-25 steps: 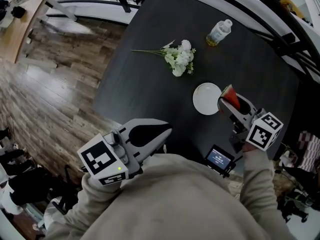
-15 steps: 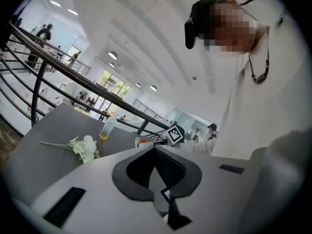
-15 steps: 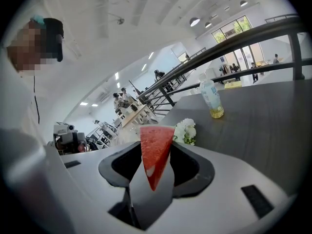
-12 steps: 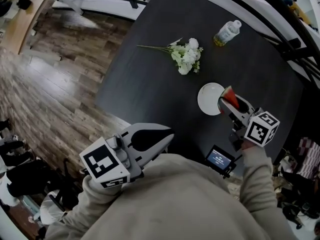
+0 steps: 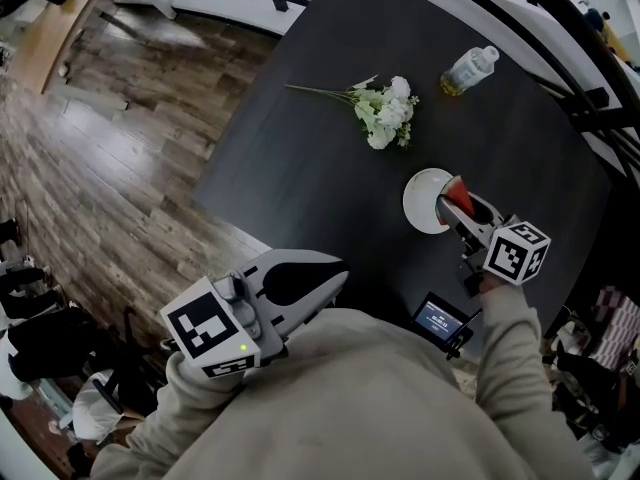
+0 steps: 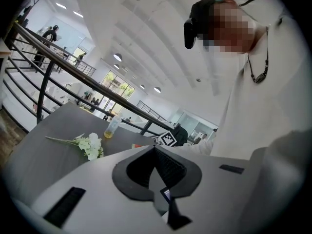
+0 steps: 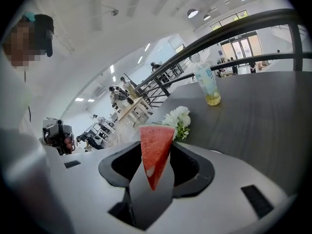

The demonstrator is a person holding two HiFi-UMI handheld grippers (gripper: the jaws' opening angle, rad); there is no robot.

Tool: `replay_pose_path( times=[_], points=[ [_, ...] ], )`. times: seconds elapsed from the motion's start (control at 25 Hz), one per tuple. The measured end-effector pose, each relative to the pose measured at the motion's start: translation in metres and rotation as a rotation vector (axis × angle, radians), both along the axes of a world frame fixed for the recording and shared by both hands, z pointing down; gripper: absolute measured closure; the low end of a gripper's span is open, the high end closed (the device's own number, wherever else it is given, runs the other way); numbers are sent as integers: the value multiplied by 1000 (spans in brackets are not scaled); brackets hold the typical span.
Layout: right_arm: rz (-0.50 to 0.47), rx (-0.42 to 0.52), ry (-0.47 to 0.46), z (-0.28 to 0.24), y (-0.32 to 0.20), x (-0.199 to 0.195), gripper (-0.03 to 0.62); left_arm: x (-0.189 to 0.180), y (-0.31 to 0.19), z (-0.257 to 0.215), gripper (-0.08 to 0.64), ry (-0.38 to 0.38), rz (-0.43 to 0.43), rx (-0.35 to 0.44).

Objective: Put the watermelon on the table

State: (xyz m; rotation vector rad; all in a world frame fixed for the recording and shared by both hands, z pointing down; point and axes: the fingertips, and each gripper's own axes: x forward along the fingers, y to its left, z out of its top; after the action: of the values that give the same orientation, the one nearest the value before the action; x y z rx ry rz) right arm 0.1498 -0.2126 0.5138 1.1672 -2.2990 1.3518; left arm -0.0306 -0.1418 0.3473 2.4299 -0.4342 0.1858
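"Right gripper view: what is in the right tool (image 5: 462, 215)?"

"A red watermelon (image 7: 156, 152) wedge, clamped between the two jaws."

"So it's not set down yet?"

"No. From the head view the wedge hangs at the near edge of the white plate (image 5: 420, 196) on the dark counter (image 5: 300, 148). I can't tell how high above it."

"And the left tool (image 6: 155, 149)?"

"Jaws together on nothing, held close to the person's chest, well away from the work."

"What remains, then?"

"Nearly everything that counts, I'd say: lower the wedge, rest it on the counter or plate, part the jaws. The flowers (image 5: 385, 108) and bottle (image 5: 468, 71) lie farther off, out of the way."
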Motion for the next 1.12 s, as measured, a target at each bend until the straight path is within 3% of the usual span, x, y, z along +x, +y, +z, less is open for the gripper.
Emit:
replay_pose_path(
  times=[1.12],
  points=[
    [-37, -116, 76, 70, 2, 5, 396, -13, 6, 9, 557, 1, -56, -29]
  ],
)
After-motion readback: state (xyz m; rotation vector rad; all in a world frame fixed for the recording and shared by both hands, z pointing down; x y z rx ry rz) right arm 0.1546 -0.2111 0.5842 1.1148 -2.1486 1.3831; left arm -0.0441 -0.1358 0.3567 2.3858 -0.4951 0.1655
